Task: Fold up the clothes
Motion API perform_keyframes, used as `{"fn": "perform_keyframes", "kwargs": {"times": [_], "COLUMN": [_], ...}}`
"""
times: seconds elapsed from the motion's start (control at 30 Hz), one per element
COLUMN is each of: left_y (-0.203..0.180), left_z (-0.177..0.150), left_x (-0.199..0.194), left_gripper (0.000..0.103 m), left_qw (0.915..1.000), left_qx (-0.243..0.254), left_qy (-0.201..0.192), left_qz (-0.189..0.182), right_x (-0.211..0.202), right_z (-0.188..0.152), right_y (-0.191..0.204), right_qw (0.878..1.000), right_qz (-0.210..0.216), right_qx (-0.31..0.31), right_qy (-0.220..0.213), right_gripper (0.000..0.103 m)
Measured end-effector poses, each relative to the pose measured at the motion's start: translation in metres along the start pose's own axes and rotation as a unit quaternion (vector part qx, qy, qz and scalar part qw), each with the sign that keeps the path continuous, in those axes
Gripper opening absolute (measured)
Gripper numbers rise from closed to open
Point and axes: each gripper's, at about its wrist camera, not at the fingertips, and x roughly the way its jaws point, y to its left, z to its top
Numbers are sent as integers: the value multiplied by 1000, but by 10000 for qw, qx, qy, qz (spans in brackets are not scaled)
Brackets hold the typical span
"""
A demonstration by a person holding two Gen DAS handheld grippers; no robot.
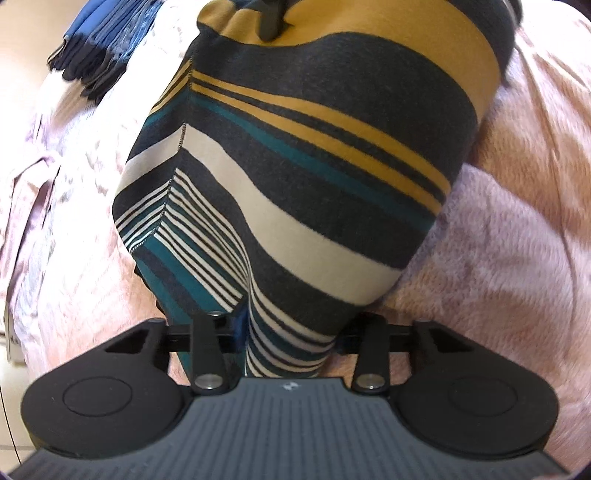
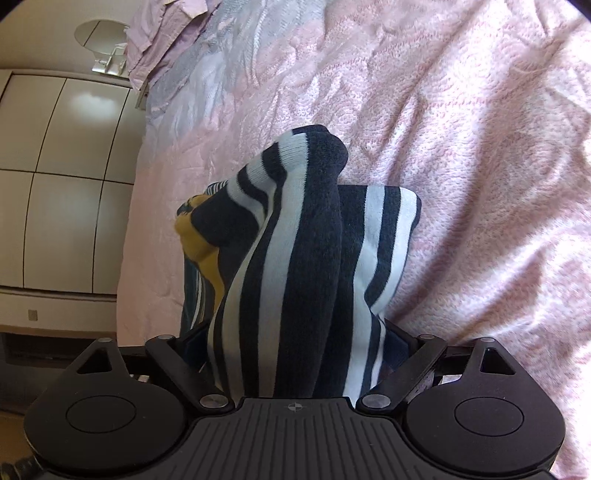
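Note:
A striped garment [image 1: 295, 177] in dark grey, mustard, teal and cream hangs stretched between both grippers above a pink bed. In the left wrist view it runs from my left gripper [image 1: 284, 332], which is shut on its near end, up to the right gripper's black finger [image 1: 271, 22] at the top. In the right wrist view the same garment [image 2: 295, 277] bunches up in front of my right gripper [image 2: 295, 354], which is shut on it. The fingertips of both grippers are hidden by the cloth.
A pink textured blanket [image 2: 461, 147] covers the bed under the garment. A folded blue cloth pile [image 1: 92, 48] lies at the upper left in the left wrist view. Crumpled lilac fabric [image 2: 162, 33] sits at the bed's far end. White cabinet doors [image 2: 62, 184] stand beside the bed.

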Motion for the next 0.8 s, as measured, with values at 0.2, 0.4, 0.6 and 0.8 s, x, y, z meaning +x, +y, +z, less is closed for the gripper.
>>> {"fn": "perform_keyframes", "kwargs": {"times": [0.2, 0.4, 0.6, 0.8], "left_y": [9, -4, -25, -33], "left_z": [19, 85, 173, 211], "left_x": [-29, -77, -98, -67], "left_gripper": [23, 21, 20, 25], "left_qw": [9986, 9870, 9584, 9211], "left_qx": [-528, -1577, -2849, -3842], "left_qy": [7, -116, 168, 491], "left_qz": [-90, -301, -77, -388], "right_x": [-20, -61, -57, -28], "right_z": [25, 90, 165, 189], "right_y": [9, 49, 87, 84], "right_qw": [9990, 9903, 9447, 9137], "right_qz": [116, 94, -325, -898], "right_qx": [-22, -1021, -2567, -3287], "right_qy": [439, 936, 2013, 2214], "right_gripper": [40, 39, 39, 52]}}
